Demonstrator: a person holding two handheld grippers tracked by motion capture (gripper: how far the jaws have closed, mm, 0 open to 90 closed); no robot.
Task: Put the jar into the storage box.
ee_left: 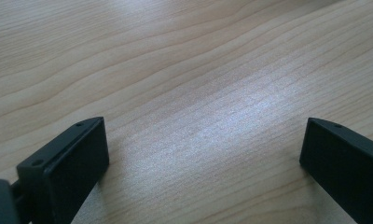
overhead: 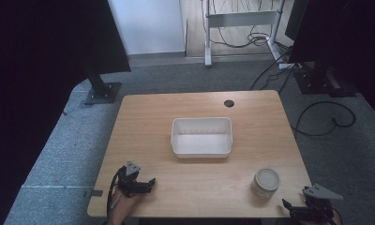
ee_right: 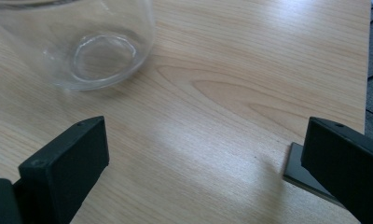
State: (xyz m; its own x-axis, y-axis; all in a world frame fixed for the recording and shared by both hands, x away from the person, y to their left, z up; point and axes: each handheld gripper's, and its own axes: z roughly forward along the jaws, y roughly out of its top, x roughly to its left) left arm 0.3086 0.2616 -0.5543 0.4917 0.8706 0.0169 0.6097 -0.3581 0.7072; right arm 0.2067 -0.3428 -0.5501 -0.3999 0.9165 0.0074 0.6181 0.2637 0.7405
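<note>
A clear glass jar [overhead: 266, 183] with a pale lid stands near the table's front right; its rounded base [ee_right: 98, 51] fills the upper left of the right gripper view. A white rectangular bin [overhead: 202, 137] sits at the table's middle, nothing visible inside. My left gripper [overhead: 150, 182] rests at the front left of the wooden table [overhead: 148, 122], jaws wide apart [ee_left: 203, 154] over bare wood. My right gripper [overhead: 288, 208] hovers at the front right corner, just right of the jar, open [ee_right: 205, 154] with nothing between its fingers.
A round cable hole [overhead: 228, 103] marks the table's far edge. Grey carpet surrounds the table, with cables [overhead: 326, 117] trailing at the right, a black stand base [overhead: 102, 92] at the left and a white frame [overhead: 239, 21] behind. The table's right edge [ee_right: 366, 70] lies close to my right gripper.
</note>
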